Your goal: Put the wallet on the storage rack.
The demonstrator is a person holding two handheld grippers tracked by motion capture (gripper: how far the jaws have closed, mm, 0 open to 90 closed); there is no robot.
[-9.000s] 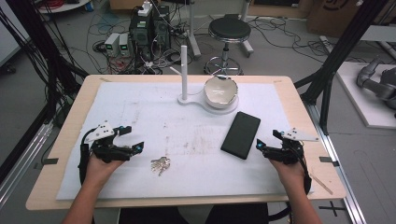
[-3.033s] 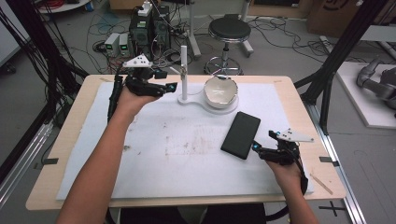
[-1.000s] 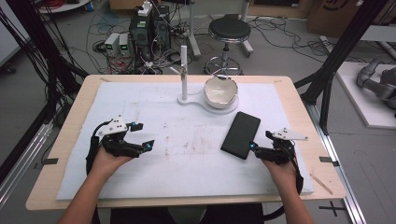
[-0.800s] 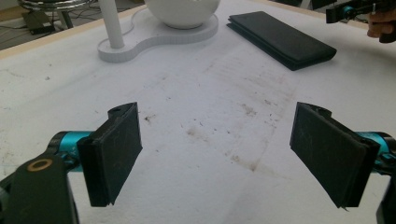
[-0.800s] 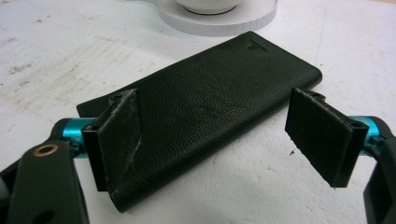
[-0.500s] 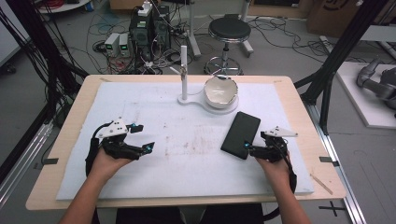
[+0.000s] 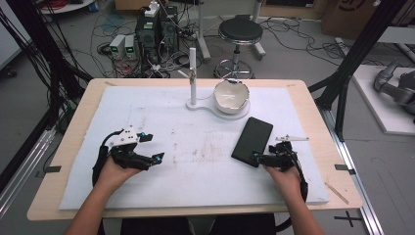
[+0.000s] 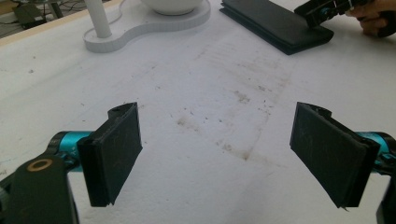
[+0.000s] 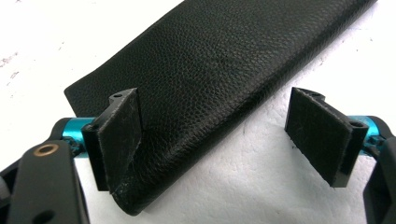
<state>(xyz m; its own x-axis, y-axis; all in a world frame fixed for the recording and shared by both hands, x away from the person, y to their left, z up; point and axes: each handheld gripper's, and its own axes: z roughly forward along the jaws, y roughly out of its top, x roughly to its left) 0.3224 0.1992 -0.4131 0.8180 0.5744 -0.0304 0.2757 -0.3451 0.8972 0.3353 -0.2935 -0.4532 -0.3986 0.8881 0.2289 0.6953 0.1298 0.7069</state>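
Note:
A black leather wallet point(image 7: 252, 141) lies on the white mat, right of centre. My right gripper point(image 7: 257, 157) is open at its near end. In the right gripper view the wallet point(image 9: 210, 60) has its near corner between the jaws, against the left pad point(image 9: 122, 135), with the right pad clear of it; the gripper point(image 9: 224, 140) holds nothing. My left gripper point(image 7: 153, 147) rests open over bare mat at the left, and the left gripper view shows this gripper point(image 8: 219, 158) empty. A small metal item point(image 7: 192, 74) hangs on the white post point(image 7: 193, 61).
The white stand point(image 7: 198, 105) carries the post and a white bowl point(image 7: 231, 94) at the back centre. The mat point(image 7: 195, 181) covers most of the wooden table point(image 7: 337, 147). In the left gripper view the wallet point(image 8: 275, 21) and stand point(image 8: 140, 35) lie ahead.
The keys that lay on the mat 9 s ago are gone from it; the left gripper went to the post and came back. In the last second the right gripper slid left to the wallet's near end.

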